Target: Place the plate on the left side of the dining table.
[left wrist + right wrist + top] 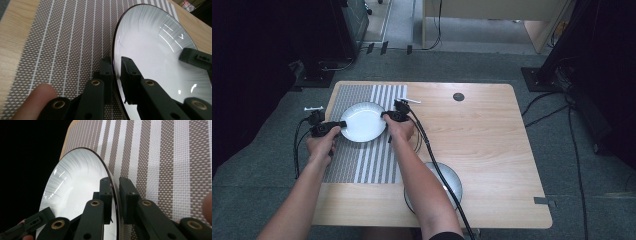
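I hold the white plate point(363, 121) by opposite rims over the striped placemat point(343, 160), left claw point(117, 72) and right claw point(114, 195) each pinched on thin glazed edge; uneven lowering could slip it out and chip it on the tabletop point(482, 145)

A light wood-grain counter point(492, 150) with rounded corners is seen standing on grey carpet. A woven placemat point(362, 160), brown with white stripes, is laid flat along the counter's left part, its stripes fine on the left half and broad on the right. A second plate point(453, 181), grey-rimmed, is set directly on the bare wood near the front edge, right of the placemat. A small dark round disc point(458, 97) is seen near the far edge. A strip of grey tape point(544, 201) is stuck at the front right corner.
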`<state>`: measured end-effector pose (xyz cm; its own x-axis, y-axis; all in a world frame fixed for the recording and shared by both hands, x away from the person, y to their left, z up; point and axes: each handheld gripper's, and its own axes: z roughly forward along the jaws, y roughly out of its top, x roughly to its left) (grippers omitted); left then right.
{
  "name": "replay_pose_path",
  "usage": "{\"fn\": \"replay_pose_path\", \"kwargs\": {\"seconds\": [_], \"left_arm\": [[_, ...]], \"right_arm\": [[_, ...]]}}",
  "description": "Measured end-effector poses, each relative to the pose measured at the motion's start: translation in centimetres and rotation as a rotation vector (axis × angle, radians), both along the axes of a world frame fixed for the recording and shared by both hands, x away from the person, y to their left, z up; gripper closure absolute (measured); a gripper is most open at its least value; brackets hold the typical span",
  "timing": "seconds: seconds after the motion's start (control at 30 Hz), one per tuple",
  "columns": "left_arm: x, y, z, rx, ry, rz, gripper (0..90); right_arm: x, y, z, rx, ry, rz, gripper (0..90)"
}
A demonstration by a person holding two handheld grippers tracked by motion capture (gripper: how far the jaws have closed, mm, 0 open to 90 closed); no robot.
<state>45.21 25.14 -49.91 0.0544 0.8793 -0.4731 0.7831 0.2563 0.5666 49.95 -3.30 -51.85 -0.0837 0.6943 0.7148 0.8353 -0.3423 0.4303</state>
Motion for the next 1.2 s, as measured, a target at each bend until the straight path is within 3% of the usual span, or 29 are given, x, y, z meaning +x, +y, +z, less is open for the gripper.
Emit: {"fn": "replay_pose_path", "kwargs": {"seconds": [0.13,0.5,0.53,0.57,0.73,0.77,0.83,0.93,0.97,1.1,1.2], "left_arm": [[0.1,0.1,-0.3,-0.010,0.004,-0.004,80.4],[0.2,-0.4,-0.2,0.034,0.005,-0.014,76.7],[0.2,-0.3,-0.2,0.022,0.008,-0.020,73.9],[0.1,-0.2,0.1,0.013,0.013,-0.016,64.4],[-0.5,-0.2,0.8,0.024,-0.013,-0.027,41.6],[-0.7,-0.2,1.0,0.027,-0.017,-0.031,41.6],[-1.5,-0.2,1.6,0.040,-0.044,-0.029,32.2],[-2.3,-0.2,2.0,0.027,-0.068,-0.034,26.8],[-3.2,-0.2,2.4,0.017,-0.090,-0.039,25.1],[-4.9,-0.4,2.7,-0.012,-0.118,-0.049,22.1],[-6.8,-0.5,3.0,0.024,-0.127,-0.066,19.1]], "right_arm": [[0.2,0.0,-0.1,-0.015,-0.012,0.022,82.6],[0.1,0.2,-0.4,-0.056,-0.025,0.019,82.4],[0.1,0.2,-0.4,-0.058,-0.029,0.020,80.8],[0.0,0.3,-0.3,-0.061,-0.036,0.027,74.7],[-0.2,0.3,0.3,-0.115,-0.077,0.030,62.5],[-0.2,0.2,0.4,-0.140,-0.087,0.026,60.1],[-0.3,-0.2,0.8,-0.199,-0.126,0.016,55.5],[-0.4,-0.6,1.2,-0.189,-0.138,-0.006,53.3],[-0.4,-1.0,1.5,-0.183,-0.148,-0.012,52.1],[-0.6,-1.6,1.9,-0.180,-0.173,-0.011,46.6],[-0.8,-2.4,2.1,-0.177,-0.204,-0.004,47.0]]}}
